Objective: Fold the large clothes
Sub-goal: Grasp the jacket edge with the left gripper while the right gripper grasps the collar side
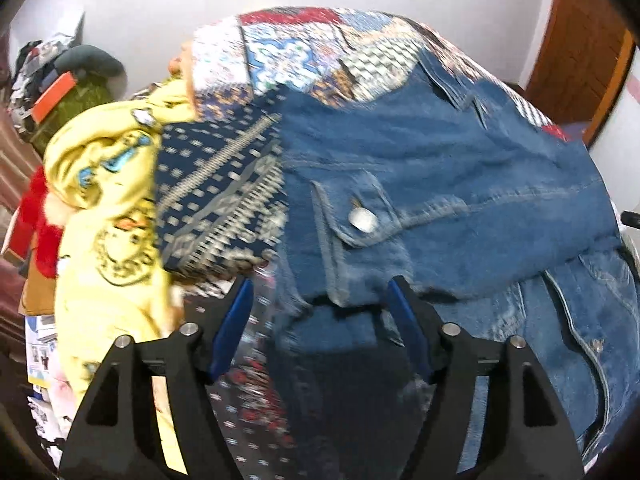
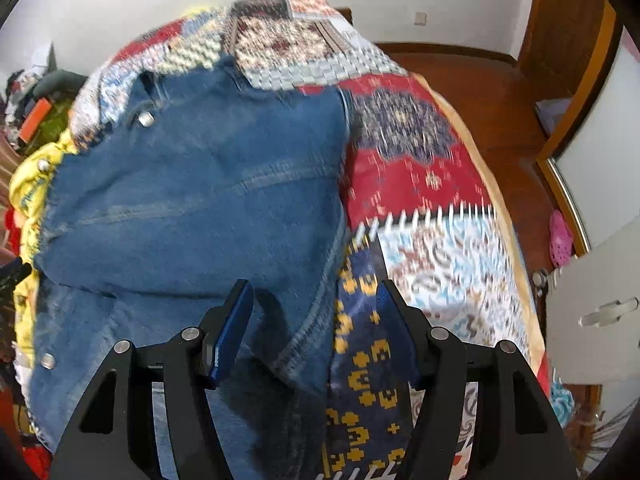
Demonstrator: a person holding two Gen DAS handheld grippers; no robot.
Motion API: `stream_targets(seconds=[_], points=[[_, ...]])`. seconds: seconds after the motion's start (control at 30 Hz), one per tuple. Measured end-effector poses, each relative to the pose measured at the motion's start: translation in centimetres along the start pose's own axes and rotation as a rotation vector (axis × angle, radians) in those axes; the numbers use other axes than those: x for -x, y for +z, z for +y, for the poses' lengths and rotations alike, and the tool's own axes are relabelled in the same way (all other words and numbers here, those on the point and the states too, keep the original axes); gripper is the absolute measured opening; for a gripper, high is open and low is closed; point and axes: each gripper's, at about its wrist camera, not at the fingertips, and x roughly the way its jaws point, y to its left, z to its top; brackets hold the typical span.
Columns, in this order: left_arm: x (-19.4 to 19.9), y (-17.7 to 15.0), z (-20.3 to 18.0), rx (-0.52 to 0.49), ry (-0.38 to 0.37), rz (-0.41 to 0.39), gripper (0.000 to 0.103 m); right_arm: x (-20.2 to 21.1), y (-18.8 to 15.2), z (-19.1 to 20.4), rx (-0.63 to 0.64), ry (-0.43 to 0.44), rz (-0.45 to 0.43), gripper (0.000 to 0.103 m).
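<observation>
On bed's patchwork quilt (image 2: 420,168) we see denim jacket (image 1: 440,168) spread flat, stiff seams, metal buttons. Left claw (image 1: 320,300) wide open above pocketed edge, holding nothing. Right claw (image 2: 316,300) wide open, empty, over jacket's right edge. Yellow garment (image 1: 108,184) crumpled beside.

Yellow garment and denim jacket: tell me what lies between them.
In the left wrist view, a navy patterned stretch of the patchwork bedspread separates the yellow garment from the denim jacket.
</observation>
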Motion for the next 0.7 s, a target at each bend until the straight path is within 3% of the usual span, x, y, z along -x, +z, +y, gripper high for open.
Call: stream_targets(seconds=[0.13, 0.33, 0.7], points=[[0.2, 2.6, 2.4, 0.054, 0.016, -0.034, 0.073, 1.3, 2.0, 0.7, 0.005, 0.03, -0.061, 0.06], [-2.3, 7.3, 4.1, 0.118, -0.055, -0.036, 0.073, 1.2, 5.0, 1.3, 0.028, 0.035, -0.116, 0.06], [-11.5, 11.0, 4.3, 0.17, -0.156, 0.073, 0.073, -5.6, 8.3, -1.2, -0.046, 0.045, -0.027, 0.06]])
